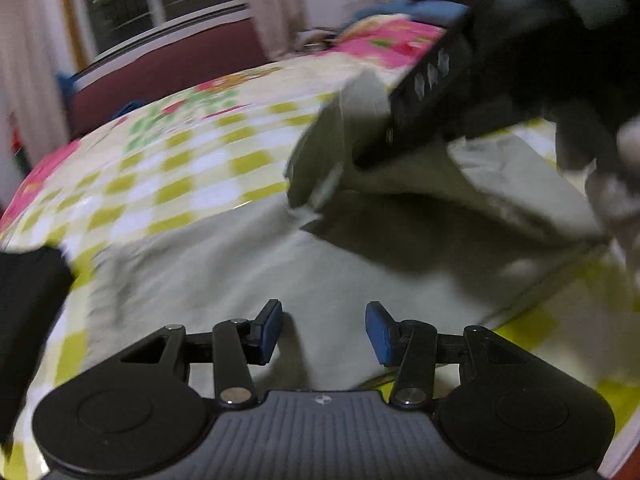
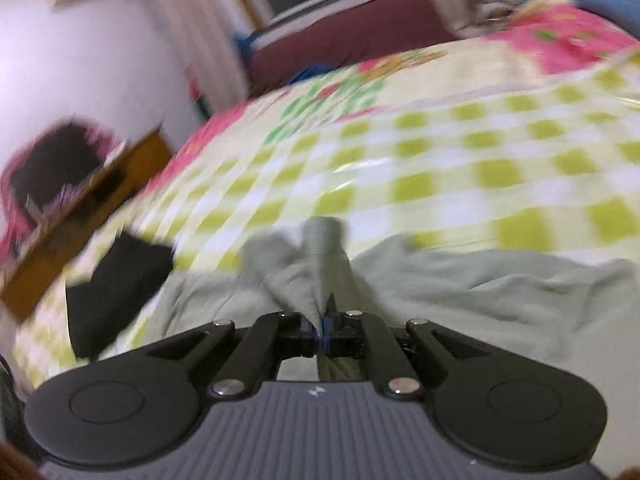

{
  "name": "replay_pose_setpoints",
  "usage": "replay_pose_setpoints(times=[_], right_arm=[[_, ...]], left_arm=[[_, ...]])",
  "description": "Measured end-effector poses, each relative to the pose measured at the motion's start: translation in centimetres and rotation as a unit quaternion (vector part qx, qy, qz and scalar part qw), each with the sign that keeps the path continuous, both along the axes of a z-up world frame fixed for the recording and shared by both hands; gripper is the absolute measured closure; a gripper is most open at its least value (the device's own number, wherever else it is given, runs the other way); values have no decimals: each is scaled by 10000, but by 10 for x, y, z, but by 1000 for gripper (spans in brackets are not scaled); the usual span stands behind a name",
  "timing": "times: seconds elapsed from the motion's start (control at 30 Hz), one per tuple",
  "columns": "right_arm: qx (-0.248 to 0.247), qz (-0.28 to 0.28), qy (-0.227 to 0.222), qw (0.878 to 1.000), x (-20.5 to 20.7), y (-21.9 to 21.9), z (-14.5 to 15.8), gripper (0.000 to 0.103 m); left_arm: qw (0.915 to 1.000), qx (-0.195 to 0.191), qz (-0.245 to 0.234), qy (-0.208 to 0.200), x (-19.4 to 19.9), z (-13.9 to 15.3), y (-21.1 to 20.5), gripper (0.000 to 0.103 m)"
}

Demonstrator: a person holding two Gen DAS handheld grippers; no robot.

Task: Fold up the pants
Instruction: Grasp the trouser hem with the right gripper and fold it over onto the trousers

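Observation:
Pale grey-green pants (image 1: 224,280) lie spread on a bed with a green-and-white checked cover (image 1: 168,176). In the left wrist view my left gripper (image 1: 325,332) hovers over the flat cloth, open, with nothing between its blue pads (image 1: 380,334). My right gripper (image 1: 362,158) comes in from the upper right and holds up a folded-over edge of the pants (image 1: 336,136). In the right wrist view the right gripper (image 2: 326,322) is shut on a bunched ridge of the pants (image 2: 320,264), and the rest of the cloth (image 2: 500,292) trails to the right.
A black object (image 2: 116,288) lies on the cover left of the pants, also at the left edge (image 1: 28,304). A pink floral blanket (image 1: 384,40) is piled at the far side. A dark red headboard (image 1: 172,68) and a window stand behind. A wooden shelf (image 2: 92,200) is at the left.

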State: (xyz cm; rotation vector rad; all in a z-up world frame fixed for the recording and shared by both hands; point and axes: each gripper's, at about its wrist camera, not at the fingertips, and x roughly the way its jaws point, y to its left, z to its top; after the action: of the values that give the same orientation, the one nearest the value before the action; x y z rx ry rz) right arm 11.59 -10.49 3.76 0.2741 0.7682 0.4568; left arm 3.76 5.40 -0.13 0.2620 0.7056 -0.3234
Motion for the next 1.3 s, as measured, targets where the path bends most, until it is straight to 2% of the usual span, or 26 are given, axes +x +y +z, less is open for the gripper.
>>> replay_pose_setpoints(times=[0.13, 0.2, 0.33, 0.47, 0.53, 0.6, 0.63, 0.73, 0.83, 0.87, 0.93, 1.0, 1.13, 1.2, 1.3], right_arm=[[-143, 179, 213, 9995, 10, 38, -3, 99], [-40, 48, 225, 9997, 21, 39, 4, 99], [305, -518, -76, 9982, 26, 35, 32, 99], [612, -297, -482, 9965, 22, 70, 51, 99], [395, 104, -490, 9980, 22, 106, 44, 99], [-88, 574, -308, 9978, 19, 139, 21, 99], [-467, 850, -163, 9951, 14, 157, 3, 98], [-851, 1289, 419, 9871, 0, 180, -38, 97], [-1192, 1574, 56, 9803, -13, 188, -40, 93], [-1165, 1603, 48, 9802, -12, 188, -37, 91], [-800, 1609, 241, 9834, -7, 181, -32, 76], [-485, 1634, 383, 9846, -7, 170, -27, 68], [-366, 1577, 54, 9868, -26, 140, -5, 68], [-287, 1235, 51, 9919, -32, 110, 1, 68], [-441, 292, 107, 9985, -29, 47, 0, 67]], left_arm=[[9979, -548, 317, 147, 7, 0, 42, 42], [9971, -606, 453, 32, 8, 3, 55, 42], [9953, -649, 675, -254, 1, 11, 80, 42], [9927, -787, 883, -222, -5, 12, 103, 42], [9928, -686, 957, -215, -11, 10, 109, 42], [9930, -562, 1015, -219, -16, 7, 113, 42], [9932, -504, 1027, -217, -18, 6, 114, 42], [9938, -339, 1032, -234, -29, 4, 119, 42], [9944, -249, 1008, -214, -36, 3, 122, 42], [9944, -220, 1003, -229, -39, 4, 123, 42], [9941, -189, 1036, -253, -43, 6, 126, 42], [9928, -183, 1145, -301, -47, 10, 131, 42], [9891, -213, 1375, -474, -58, 25, 141, 42], [9883, -184, 1364, -653, -60, 34, 139, 42], [9887, -106, 1159, -944, -52, 42, 124, 41]])
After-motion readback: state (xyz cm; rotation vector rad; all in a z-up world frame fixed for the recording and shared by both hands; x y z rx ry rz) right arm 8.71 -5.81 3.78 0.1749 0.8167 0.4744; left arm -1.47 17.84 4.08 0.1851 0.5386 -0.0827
